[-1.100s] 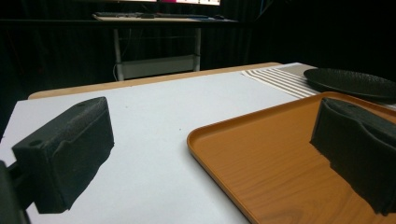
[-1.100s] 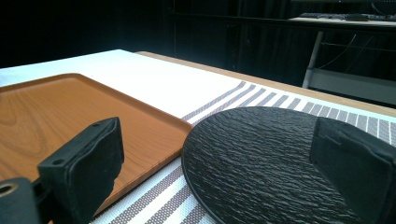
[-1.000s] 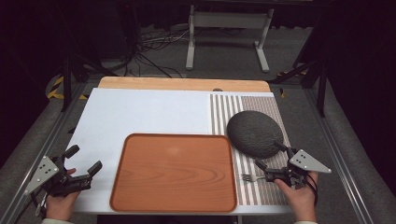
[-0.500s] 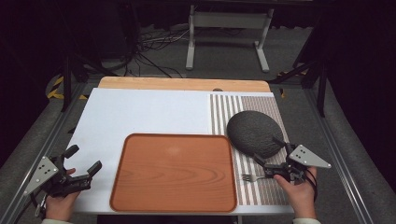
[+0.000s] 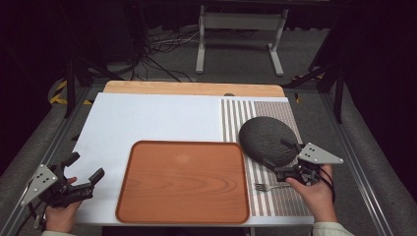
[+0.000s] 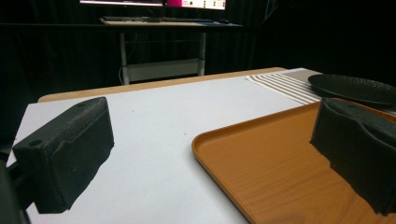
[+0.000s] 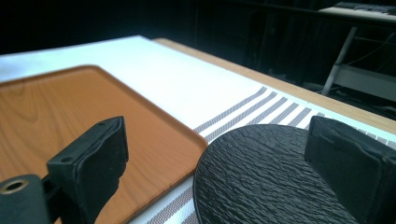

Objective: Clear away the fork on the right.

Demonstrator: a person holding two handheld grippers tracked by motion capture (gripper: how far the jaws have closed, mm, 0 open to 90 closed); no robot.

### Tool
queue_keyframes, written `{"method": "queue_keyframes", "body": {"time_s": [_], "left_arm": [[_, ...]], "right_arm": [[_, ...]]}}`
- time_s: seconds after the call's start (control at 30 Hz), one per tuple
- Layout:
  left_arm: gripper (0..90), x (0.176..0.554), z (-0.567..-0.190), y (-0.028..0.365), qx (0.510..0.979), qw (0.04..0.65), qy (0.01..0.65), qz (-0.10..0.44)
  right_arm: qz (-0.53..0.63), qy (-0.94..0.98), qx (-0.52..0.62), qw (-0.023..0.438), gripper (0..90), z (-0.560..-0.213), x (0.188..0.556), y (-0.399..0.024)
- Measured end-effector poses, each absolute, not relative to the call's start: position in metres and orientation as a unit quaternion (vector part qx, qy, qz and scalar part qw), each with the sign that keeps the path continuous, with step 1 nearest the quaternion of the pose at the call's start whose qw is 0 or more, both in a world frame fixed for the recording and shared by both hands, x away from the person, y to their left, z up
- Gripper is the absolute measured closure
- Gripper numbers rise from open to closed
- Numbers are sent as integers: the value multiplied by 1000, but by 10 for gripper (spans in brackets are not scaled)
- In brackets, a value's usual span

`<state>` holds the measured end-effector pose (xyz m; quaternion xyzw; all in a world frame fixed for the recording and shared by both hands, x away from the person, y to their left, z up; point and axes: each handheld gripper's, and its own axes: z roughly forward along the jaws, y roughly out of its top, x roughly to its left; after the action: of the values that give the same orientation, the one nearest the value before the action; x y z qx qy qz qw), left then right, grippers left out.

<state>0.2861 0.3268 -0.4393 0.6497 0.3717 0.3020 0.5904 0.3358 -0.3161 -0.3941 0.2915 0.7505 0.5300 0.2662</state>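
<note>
Right gripper (image 5: 287, 160): jaws spread wide, empty, at the near rim of the dark plate (image 5: 265, 140).
Fork (image 5: 268, 186): on the striped mat (image 5: 236, 113), just nearer than the plate.
Grip: straddle the rim, close squarely, lift level.
Tray (image 5: 184, 182): beside the plate, bare.
Left gripper (image 5: 81, 174): open, idle.

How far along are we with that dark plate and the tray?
Nothing looks done yet: the orange wooden tray lies bare. In hand: the open right gripper sits at the near rim of the dark textured round plate, not gripping it. Left: plate and silver fork remain on the striped mat; the left gripper waits open.
</note>
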Motion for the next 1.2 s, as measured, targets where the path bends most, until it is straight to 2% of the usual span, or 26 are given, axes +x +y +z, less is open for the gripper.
{"method": "queue_keyframes", "body": {"time_s": [0.57,1.2], "left_arm": [[2,288,-441,322,655,590,368,296],[2,288,-441,322,657,587,366,299]], "right_arm": [[416,844,245,233,82,-369,348,-307],[291,916,207,181,77,-369,354,-300]]}}
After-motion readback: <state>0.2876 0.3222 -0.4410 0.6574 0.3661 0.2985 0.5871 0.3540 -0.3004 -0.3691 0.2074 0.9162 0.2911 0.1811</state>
